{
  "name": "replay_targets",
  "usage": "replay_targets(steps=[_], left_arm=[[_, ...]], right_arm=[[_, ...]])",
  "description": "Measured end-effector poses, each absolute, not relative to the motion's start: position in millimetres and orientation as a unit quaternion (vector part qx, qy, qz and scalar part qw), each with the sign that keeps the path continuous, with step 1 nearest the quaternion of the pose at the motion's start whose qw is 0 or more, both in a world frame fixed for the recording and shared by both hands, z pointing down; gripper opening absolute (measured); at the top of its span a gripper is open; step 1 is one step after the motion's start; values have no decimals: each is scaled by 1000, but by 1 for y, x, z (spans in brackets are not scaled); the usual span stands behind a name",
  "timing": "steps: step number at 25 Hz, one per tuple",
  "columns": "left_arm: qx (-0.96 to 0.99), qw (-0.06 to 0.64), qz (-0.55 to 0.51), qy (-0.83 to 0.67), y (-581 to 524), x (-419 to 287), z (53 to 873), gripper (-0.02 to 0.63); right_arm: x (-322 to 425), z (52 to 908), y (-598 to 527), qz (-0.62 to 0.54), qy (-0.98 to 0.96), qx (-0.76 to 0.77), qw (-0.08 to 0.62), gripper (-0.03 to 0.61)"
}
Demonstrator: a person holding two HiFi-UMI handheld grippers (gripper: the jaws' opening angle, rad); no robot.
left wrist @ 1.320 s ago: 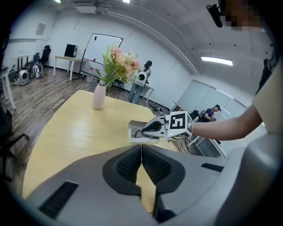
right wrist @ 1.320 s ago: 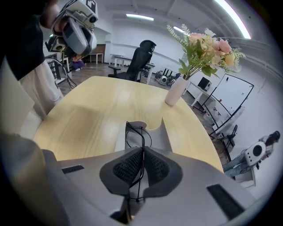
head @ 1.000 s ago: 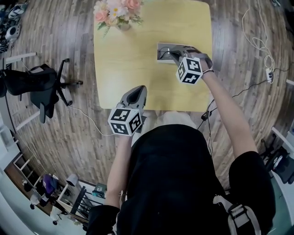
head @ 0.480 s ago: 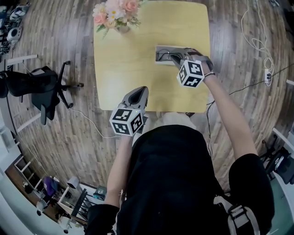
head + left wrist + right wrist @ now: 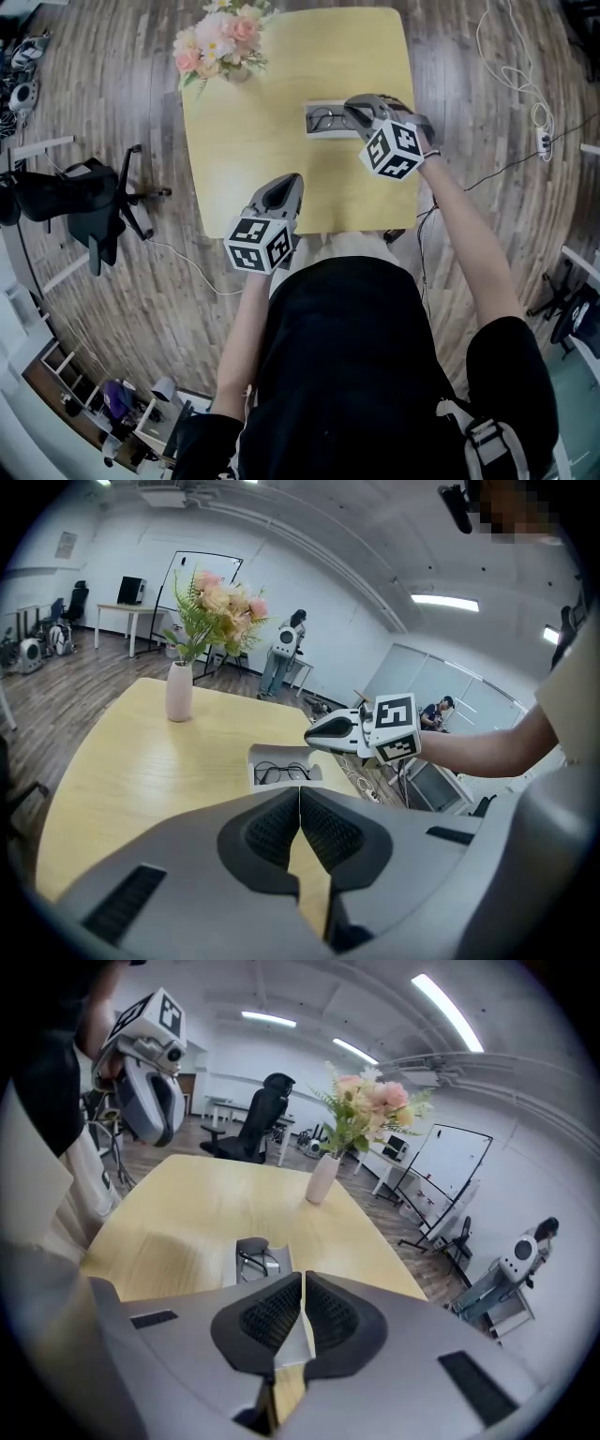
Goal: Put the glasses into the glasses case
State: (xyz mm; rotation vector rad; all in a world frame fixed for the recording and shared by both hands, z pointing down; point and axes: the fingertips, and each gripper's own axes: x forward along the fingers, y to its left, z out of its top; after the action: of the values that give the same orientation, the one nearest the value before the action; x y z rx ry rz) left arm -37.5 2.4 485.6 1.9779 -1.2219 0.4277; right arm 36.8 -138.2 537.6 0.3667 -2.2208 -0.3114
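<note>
A grey glasses case [image 5: 319, 120] lies open on the yellow table [image 5: 253, 141], with the black-rimmed glasses [image 5: 328, 119] inside it. Both also show in the left gripper view, the case [image 5: 267, 759] holding the glasses [image 5: 281, 773], and in the right gripper view, the case [image 5: 251, 1251] holding the glasses [image 5: 255, 1262]. My right gripper [image 5: 354, 106] hovers just right of the case and above it. Its jaws have just closed and are shut with nothing between them [image 5: 304, 1290]. My left gripper [image 5: 286, 180] sits over the table's near edge, shut and empty [image 5: 300, 803].
A vase of pink flowers [image 5: 220, 42] stands at the table's far left corner. An office chair [image 5: 80, 192] is on the floor to the left, and cables [image 5: 525, 89] run across the floor on the right. Shelving stands at the lower left.
My right gripper has lifted up and away from the case, so the glasses inside now show. The left gripper has shifted slightly along the near edge.
</note>
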Motion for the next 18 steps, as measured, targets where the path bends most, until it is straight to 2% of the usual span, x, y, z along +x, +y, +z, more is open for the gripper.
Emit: replay_targets(steps=[6,18], left_arm=[[776,378,165,-477,2,-41,481,23],[774,382,169,-475,5,-44,486,23]], right_arm=[[54,538,-168,-67,-884,213,410,29],[63,555,-159,-46,-879,209,426,26]])
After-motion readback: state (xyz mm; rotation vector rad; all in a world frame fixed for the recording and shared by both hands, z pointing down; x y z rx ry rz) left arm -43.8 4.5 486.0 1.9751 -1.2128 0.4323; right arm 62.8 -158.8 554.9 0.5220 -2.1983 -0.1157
